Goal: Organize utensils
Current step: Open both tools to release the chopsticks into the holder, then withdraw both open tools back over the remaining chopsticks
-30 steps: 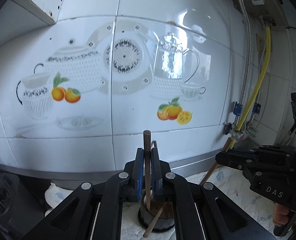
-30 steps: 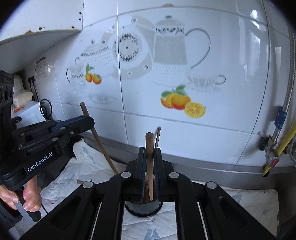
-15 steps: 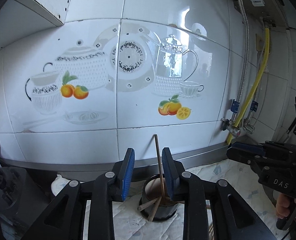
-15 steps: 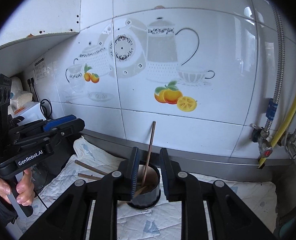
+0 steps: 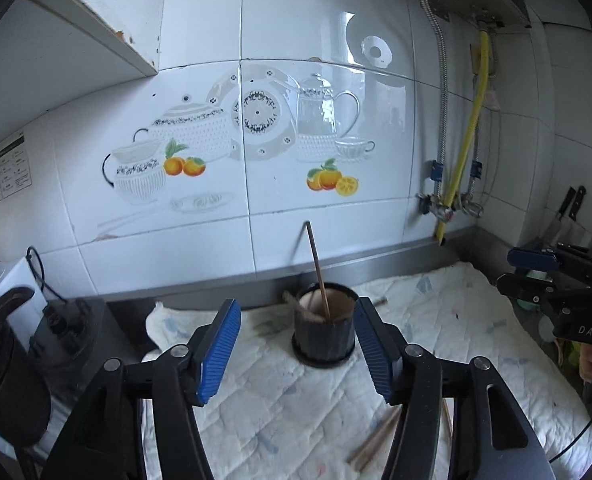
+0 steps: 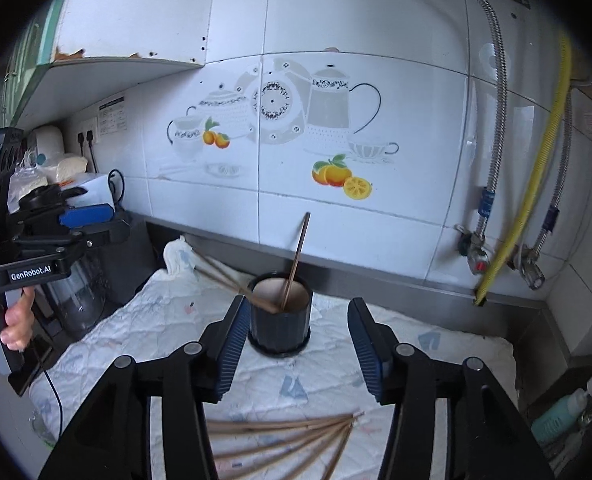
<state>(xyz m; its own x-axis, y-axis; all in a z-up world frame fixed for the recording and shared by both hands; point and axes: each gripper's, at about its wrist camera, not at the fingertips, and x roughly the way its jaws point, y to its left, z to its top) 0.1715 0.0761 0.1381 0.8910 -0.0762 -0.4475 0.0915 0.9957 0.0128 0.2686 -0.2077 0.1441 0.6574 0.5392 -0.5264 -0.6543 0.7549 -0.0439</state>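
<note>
Left wrist: we had the left gripper (image 5: 296,350) jaws just opening, apart, nothing between; holder (image 5: 324,330) on cloth (image 5: 436,320) ahead, one chopstick (image 5: 318,268) upright in it.
Right wrist: right gripper (image 6: 294,346) likewise apart, empty; loose chopsticks (image 6: 280,438) fanned on cloth below.

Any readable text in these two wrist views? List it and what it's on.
"GenRobot.AI": side of the left claw body.
"DAS": side of the right claw body.
Wall notice beside the socket: print too small to read.
Green bottle: label blurred.
</note>
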